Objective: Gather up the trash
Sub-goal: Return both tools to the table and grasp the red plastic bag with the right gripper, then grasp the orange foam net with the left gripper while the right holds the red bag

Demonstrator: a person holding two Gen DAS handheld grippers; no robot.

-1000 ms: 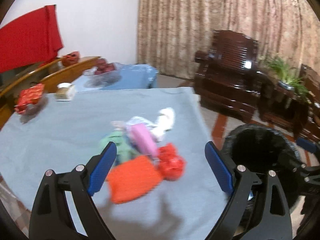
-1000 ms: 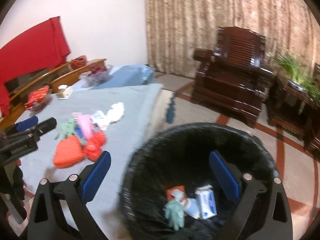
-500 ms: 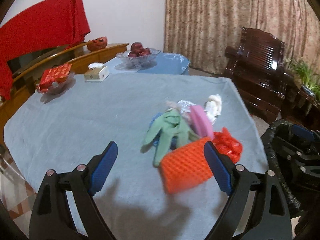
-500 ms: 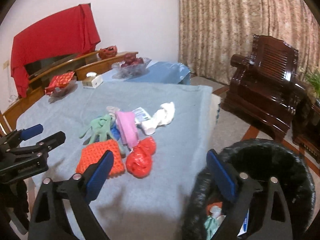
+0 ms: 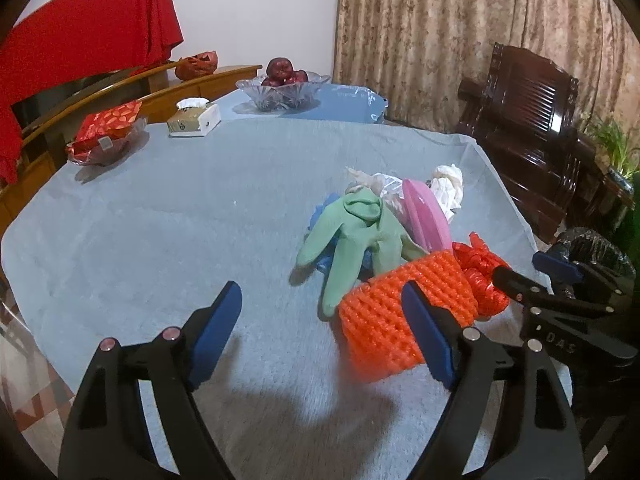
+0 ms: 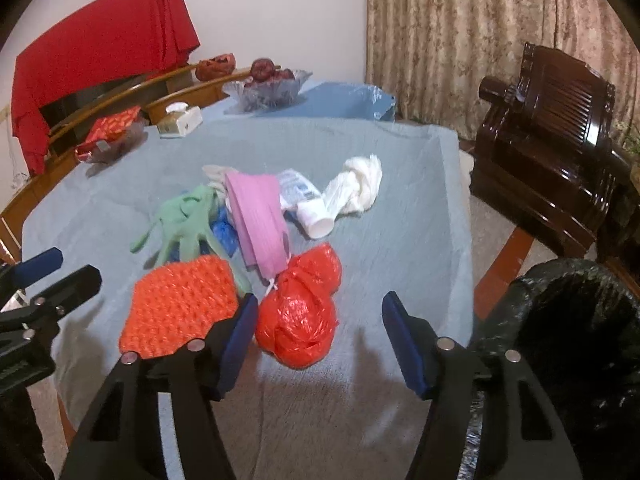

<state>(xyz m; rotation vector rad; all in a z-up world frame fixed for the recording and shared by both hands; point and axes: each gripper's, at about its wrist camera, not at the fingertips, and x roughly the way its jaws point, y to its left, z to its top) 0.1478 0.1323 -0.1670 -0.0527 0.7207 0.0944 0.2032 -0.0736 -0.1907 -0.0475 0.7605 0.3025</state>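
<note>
Both grippers hover low over the grey tablecloth (image 5: 168, 216), jaws spread wide and holding nothing. The right gripper (image 6: 316, 340) frames a crumpled red plastic bag (image 6: 300, 312) between its pads. The left gripper (image 5: 322, 332) has the orange foam net (image 5: 400, 312) at its 2 o'clock. The green glove (image 6: 184, 220) points its fingers toward 7 o'clock. The black-lined bin (image 6: 576, 344) sits at 3 o'clock.

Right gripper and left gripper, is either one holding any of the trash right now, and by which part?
Nothing is held. The left gripper and right gripper are both open above the table.
</note>
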